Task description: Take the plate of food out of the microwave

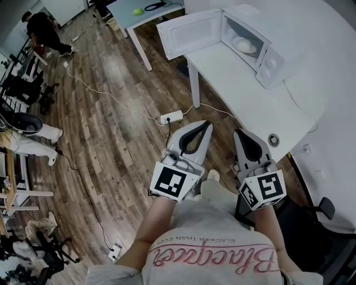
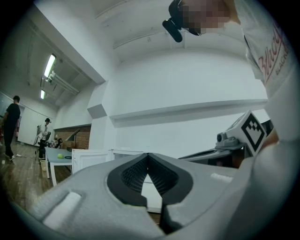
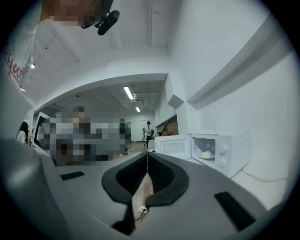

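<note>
White table (image 1: 250,106) at 1 o'clock: microwave (image 1: 266,55) open, plate (image 1: 245,45) inside. Left gripper (image 1: 206,124) and right gripper (image 1: 238,132) closed tight, empty. Looks like approach phase; next: reach in, spread jaws.

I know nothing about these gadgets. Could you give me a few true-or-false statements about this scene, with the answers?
1. The microwave has its door open. True.
2. The plate of food has been taken out. False: it sits inside the microwave.
3. The left gripper and right gripper both have their jaws shut on nothing. True.
4. The right gripper touches the microwave. False: it is held well short of it, close to the person's body.
5. The green ball lies on the floor. False: it lies on the far table.
</note>
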`<state>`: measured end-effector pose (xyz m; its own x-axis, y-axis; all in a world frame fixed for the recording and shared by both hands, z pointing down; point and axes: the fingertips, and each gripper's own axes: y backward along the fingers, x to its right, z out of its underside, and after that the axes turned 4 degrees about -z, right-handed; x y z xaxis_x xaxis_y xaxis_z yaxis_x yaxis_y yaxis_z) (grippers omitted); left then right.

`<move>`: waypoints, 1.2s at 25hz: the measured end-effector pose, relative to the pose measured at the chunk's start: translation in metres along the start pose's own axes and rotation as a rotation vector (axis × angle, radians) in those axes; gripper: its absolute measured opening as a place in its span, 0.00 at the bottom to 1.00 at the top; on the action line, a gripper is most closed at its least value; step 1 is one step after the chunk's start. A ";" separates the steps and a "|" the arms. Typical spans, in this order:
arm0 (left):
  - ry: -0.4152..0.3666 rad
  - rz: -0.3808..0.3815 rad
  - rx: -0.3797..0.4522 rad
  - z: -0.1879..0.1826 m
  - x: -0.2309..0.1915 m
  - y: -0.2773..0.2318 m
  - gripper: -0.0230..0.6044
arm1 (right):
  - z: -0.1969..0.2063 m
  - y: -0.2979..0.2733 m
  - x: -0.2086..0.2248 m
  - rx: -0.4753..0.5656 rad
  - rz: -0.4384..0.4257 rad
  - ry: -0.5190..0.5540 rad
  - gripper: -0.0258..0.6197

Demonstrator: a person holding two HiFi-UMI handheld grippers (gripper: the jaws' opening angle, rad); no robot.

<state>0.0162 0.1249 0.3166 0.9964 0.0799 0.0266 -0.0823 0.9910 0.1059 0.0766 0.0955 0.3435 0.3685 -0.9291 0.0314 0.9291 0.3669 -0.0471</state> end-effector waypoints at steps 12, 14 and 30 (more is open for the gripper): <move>-0.015 0.007 -0.023 0.002 -0.017 -0.068 0.04 | -0.014 -0.046 0.048 0.012 -0.039 -0.011 0.06; -0.018 -0.003 -0.029 0.004 -0.022 -0.077 0.04 | -0.015 -0.052 0.055 0.014 -0.053 -0.006 0.06; -0.032 -0.047 -0.027 0.006 -0.028 -0.135 0.04 | -0.022 -0.080 0.103 0.012 -0.133 0.000 0.06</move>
<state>-0.0010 -0.0116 0.3071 0.9981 0.0296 0.0544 -0.0340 0.9961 0.0810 0.0392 -0.0304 0.3288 0.2416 -0.9697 0.0368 0.9702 0.2405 -0.0302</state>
